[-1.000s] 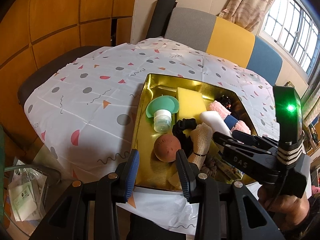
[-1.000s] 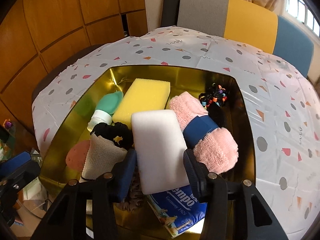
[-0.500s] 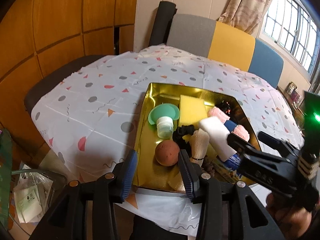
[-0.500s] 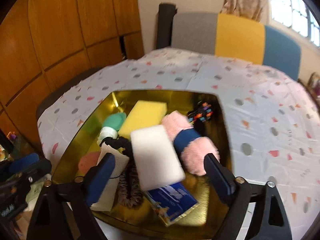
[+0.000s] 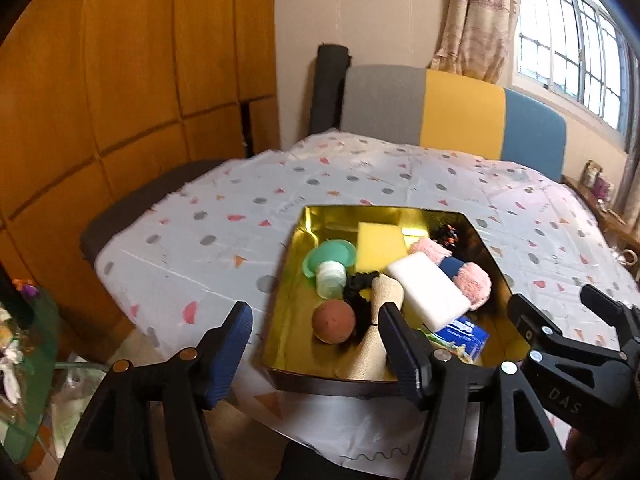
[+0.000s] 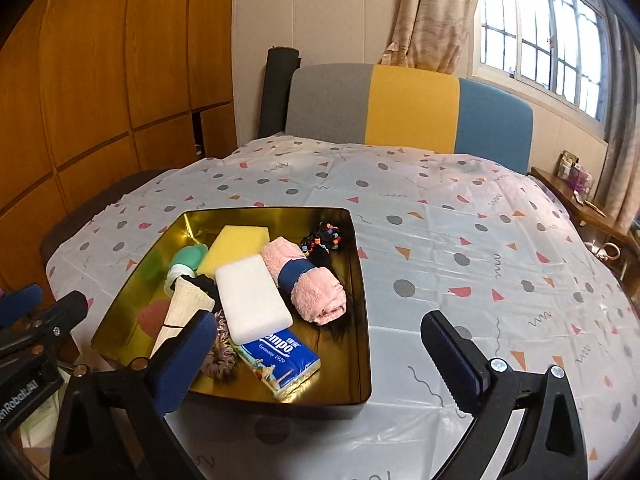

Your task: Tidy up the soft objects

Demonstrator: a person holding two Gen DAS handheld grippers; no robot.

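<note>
A gold tray (image 5: 496, 258) (image 6: 362, 280) on the table holds soft things: a yellow sponge (image 6: 240, 246), a white sponge (image 6: 252, 300), a rolled pink towel (image 6: 316, 280), a brown ball (image 5: 333, 322), a beige cloth roll (image 5: 374, 344), a green bottle (image 5: 330, 266), hair ties (image 6: 324, 238) and a blue tissue pack (image 6: 280, 354). My left gripper (image 5: 316, 344) is open and empty, held back near the tray's front edge. My right gripper (image 6: 316, 354) is open wide and empty, over the tray's front right corner.
The table wears a white patterned cloth (image 6: 480, 248). A grey, yellow and blue chair back (image 6: 408, 108) stands behind it. Wooden cabinets (image 5: 120, 80) are at the left, a window (image 6: 540, 28) at the right. Clutter lies on the floor at the left (image 5: 24, 340).
Both grippers have pulled back and up from the tray. The right gripper let go of the white sponge and opened wide; the left gripper opened wider too.
</note>
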